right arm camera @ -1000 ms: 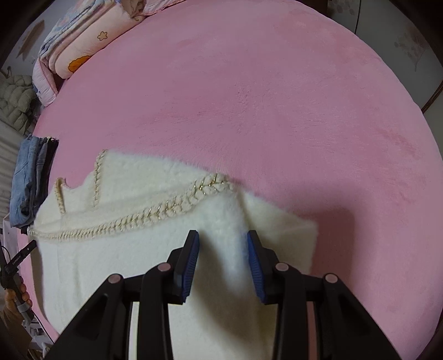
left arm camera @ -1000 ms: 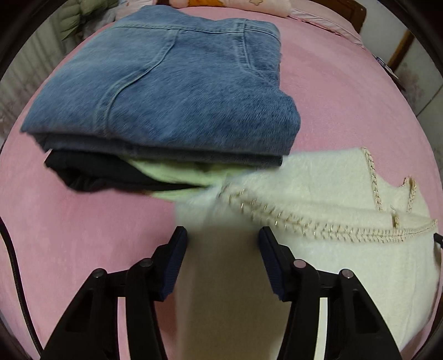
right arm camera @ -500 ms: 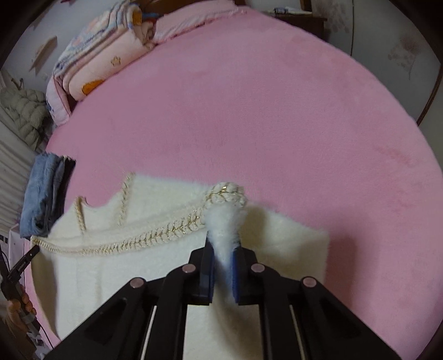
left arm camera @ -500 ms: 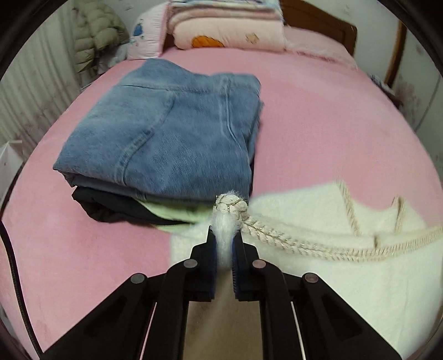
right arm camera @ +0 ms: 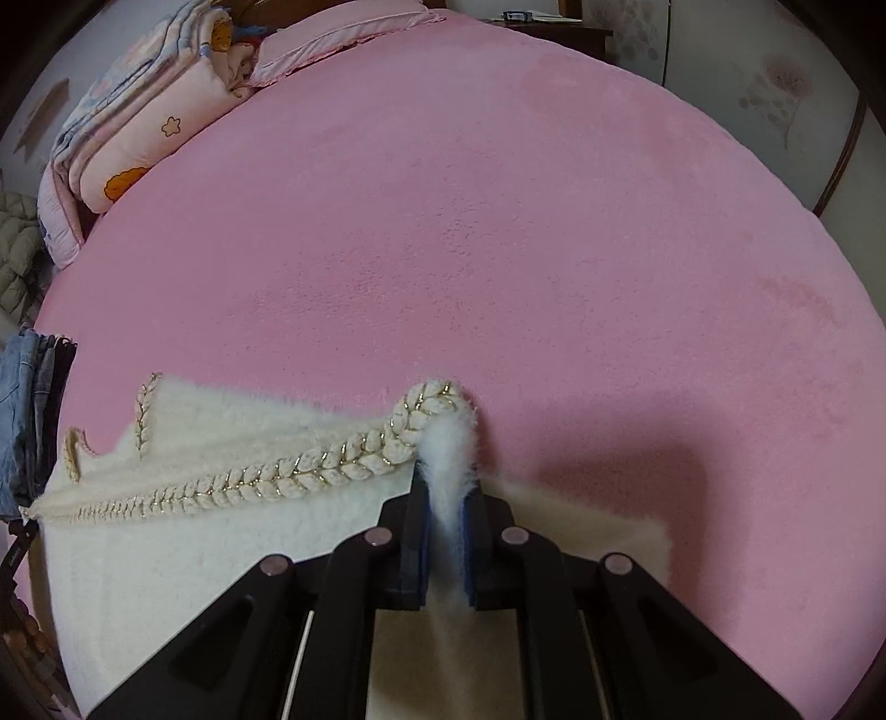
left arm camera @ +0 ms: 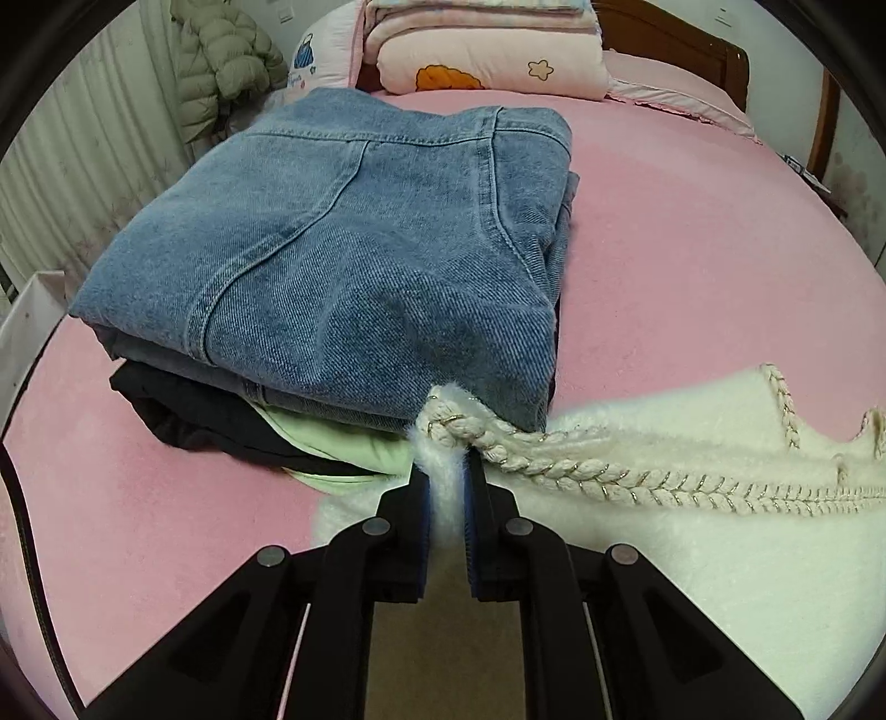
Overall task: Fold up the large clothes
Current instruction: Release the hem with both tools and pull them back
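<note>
A pink plush bedspread (right arm camera: 554, 249) covered the bed, with folded pink quilts (left arm camera: 487, 61) stacked at the wooden headboard (left arm camera: 692, 50) and a pale puffer jacket (left arm camera: 221, 61) hanging by a ribbed wall. On the spread sat a pile of folded clothes: blue jeans (left arm camera: 343, 249) on top, a black garment (left arm camera: 194, 410) and a light green one (left arm camera: 343, 448) beneath. Just beside that pile lay the fluffy cream sweater (left arm camera: 692, 554), trimmed along one edge with braided cord (right arm camera: 266, 482) shot with gold thread. The left gripper (left arm camera: 447, 482) was clamped on a pinch of the sweater's fuzzy fabric at one end of the braid; the right gripper (right arm camera: 446, 509), its jaws having just been closing, pinched the other end likewise. No readable writing showed.
</note>
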